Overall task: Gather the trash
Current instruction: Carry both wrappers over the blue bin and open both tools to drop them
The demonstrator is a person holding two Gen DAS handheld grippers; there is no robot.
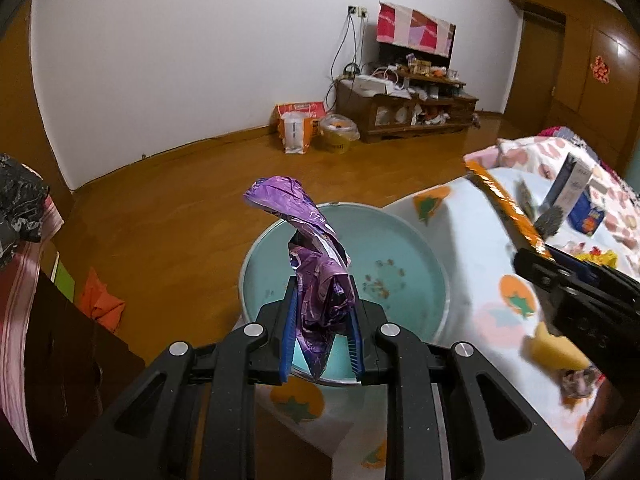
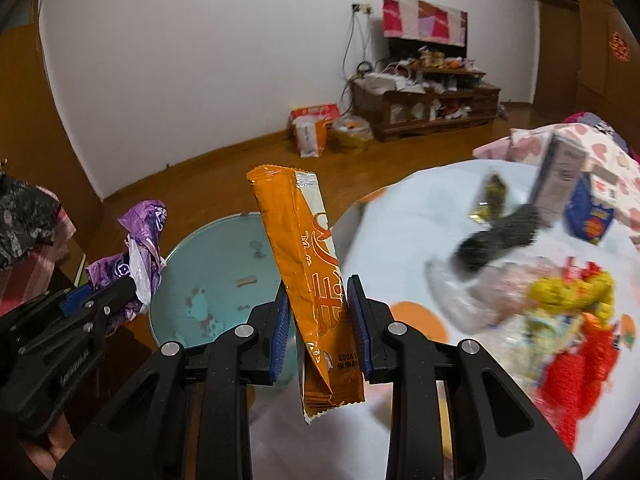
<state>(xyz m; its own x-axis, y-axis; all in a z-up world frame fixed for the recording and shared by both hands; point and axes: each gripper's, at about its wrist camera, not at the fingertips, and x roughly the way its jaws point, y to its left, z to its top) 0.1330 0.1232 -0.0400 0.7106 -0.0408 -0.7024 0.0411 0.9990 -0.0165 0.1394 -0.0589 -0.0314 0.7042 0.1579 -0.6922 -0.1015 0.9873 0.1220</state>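
The left gripper (image 1: 322,312) is clamped on a crumpled purple wrapper (image 1: 316,264), held right above the teal bin (image 1: 420,248) on the floor. The right gripper (image 2: 320,320) grips an orange snack packet (image 2: 304,264) upright, at the bin's near edge beside the surface (image 2: 412,216). Both pieces look ready for the drop. Next, each gripper should open over the bin's mouth. Farther off, more wrappers (image 2: 568,300) lie on the surface.
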